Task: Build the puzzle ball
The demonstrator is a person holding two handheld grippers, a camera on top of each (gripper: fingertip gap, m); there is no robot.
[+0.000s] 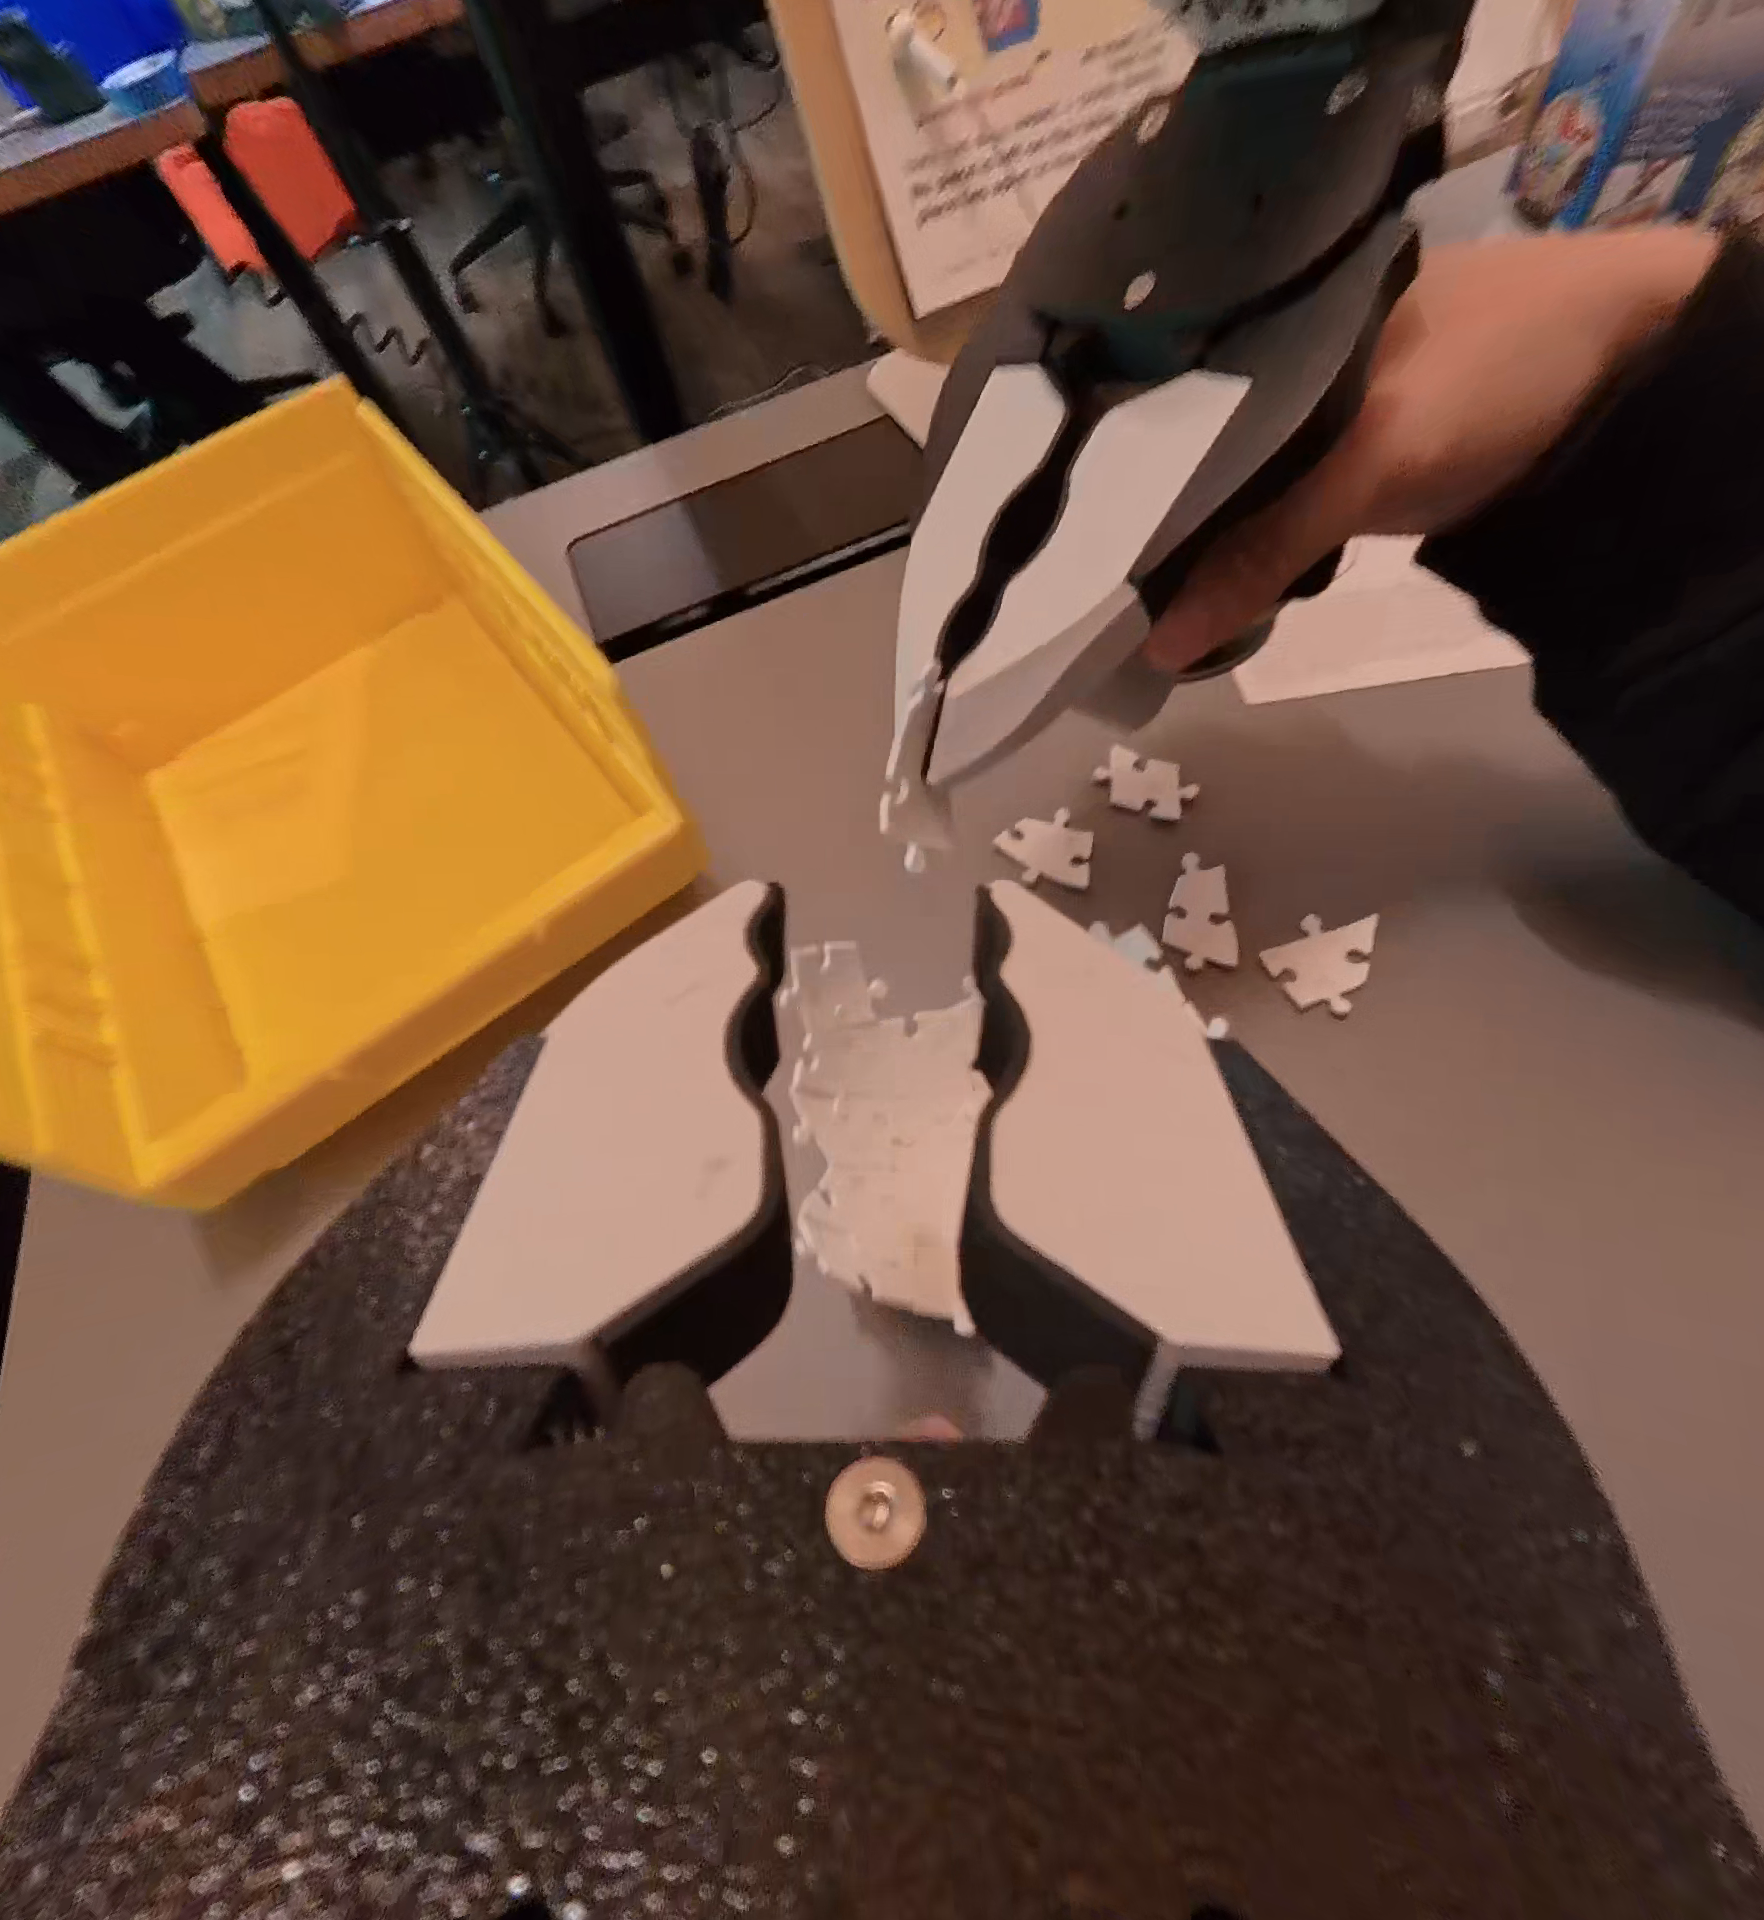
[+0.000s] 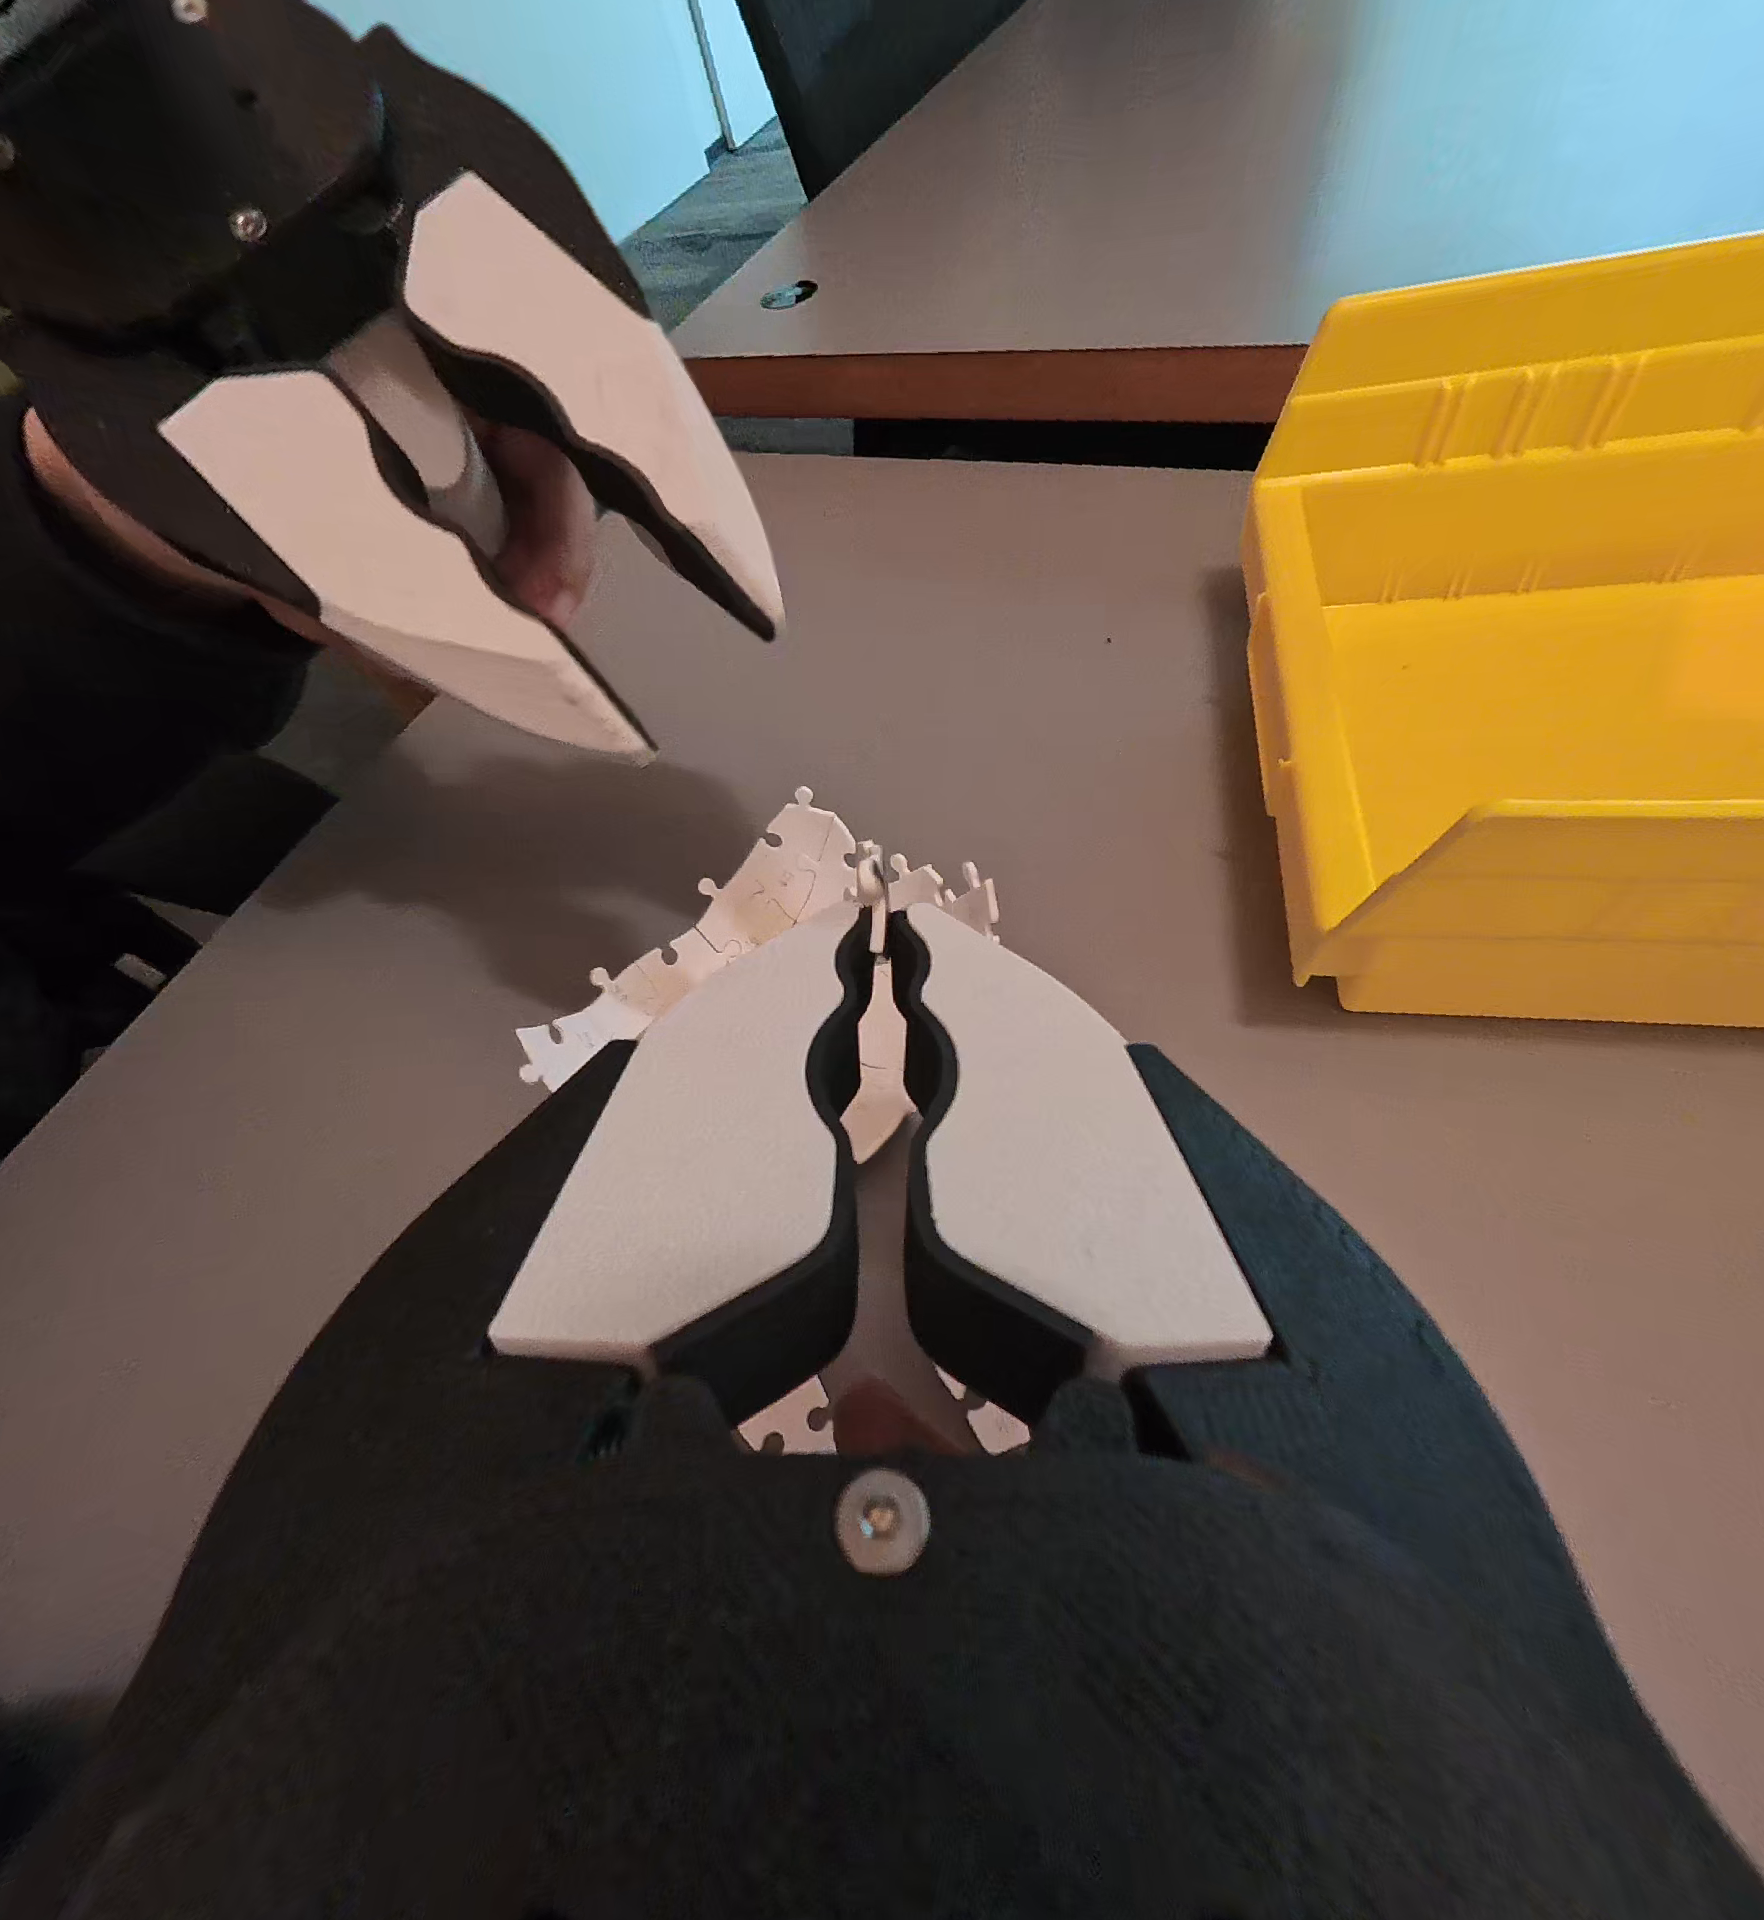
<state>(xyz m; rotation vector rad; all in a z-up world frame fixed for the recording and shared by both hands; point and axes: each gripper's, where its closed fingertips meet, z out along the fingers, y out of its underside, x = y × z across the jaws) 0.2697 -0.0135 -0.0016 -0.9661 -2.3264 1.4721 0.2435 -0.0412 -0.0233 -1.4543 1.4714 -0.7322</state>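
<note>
Grey worktop [image 1: 1480, 1195] is carrying everything you are working with: a yellow bin [image 1: 265, 790] sitting at the left and loose pieces [image 1: 1200, 914] lying near the right hand-held gripper [image 1: 925, 774]. That one is pinching a single piece [image 2: 870, 891] at its tips. Your left hand-held gripper [image 1: 878, 914] is spread wide, gripping nothing, with the curved assembled section [image 1: 888, 1132] lying between its fingers. Printed boxes [image 1: 1678, 104] are standing behind; their writing is blurred.

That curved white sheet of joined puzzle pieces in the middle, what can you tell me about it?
The sheet is a patch of white interlocked puzzle pieces, thin and stiff like plastic or card, bowed like part of a shell. Its edges show knobs and notches. It rests on the grey table below the open left gripper, which does not grip it. The right gripper, holding a single piece, is close beside it.
</note>
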